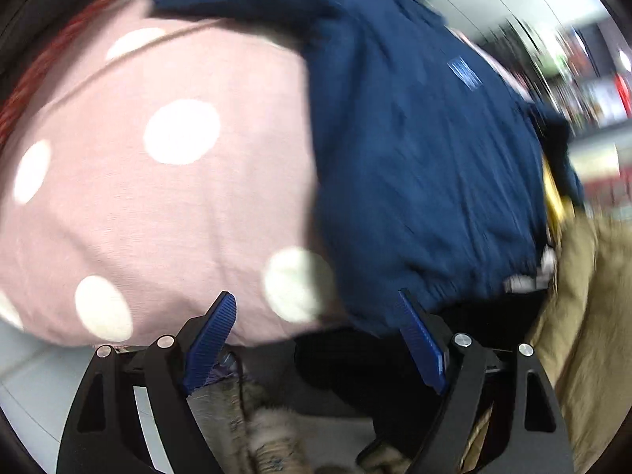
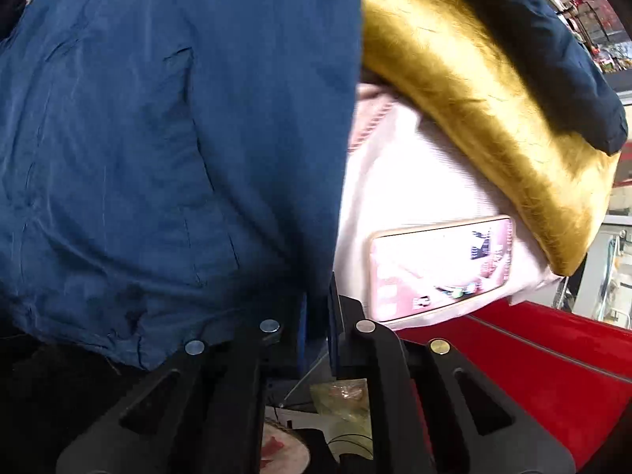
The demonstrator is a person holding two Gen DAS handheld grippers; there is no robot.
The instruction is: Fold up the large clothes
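A navy blue jacket (image 1: 414, 158) lies spread over a pink cushion with white dots (image 1: 158, 197); its gathered hem faces me. My left gripper (image 1: 315, 295) hovers open just short of that hem, the right pad (image 1: 418, 339) close to the hem's edge, with nothing between the jaws. In the right wrist view the same jacket (image 2: 158, 158) fills the left half. My right gripper (image 2: 316, 316) is shut, its fingers pinched together on the jacket's lower corner at the hem.
A gold cushion (image 2: 474, 98) lies on pale pink cloth (image 2: 395, 181), with a phone (image 2: 438, 268) below it and a red surface (image 2: 533, 355) in front. A tan garment (image 1: 584, 316) lies right of the jacket, a black item (image 1: 355, 363) under its hem, and fur trim (image 1: 272, 430) lower down.
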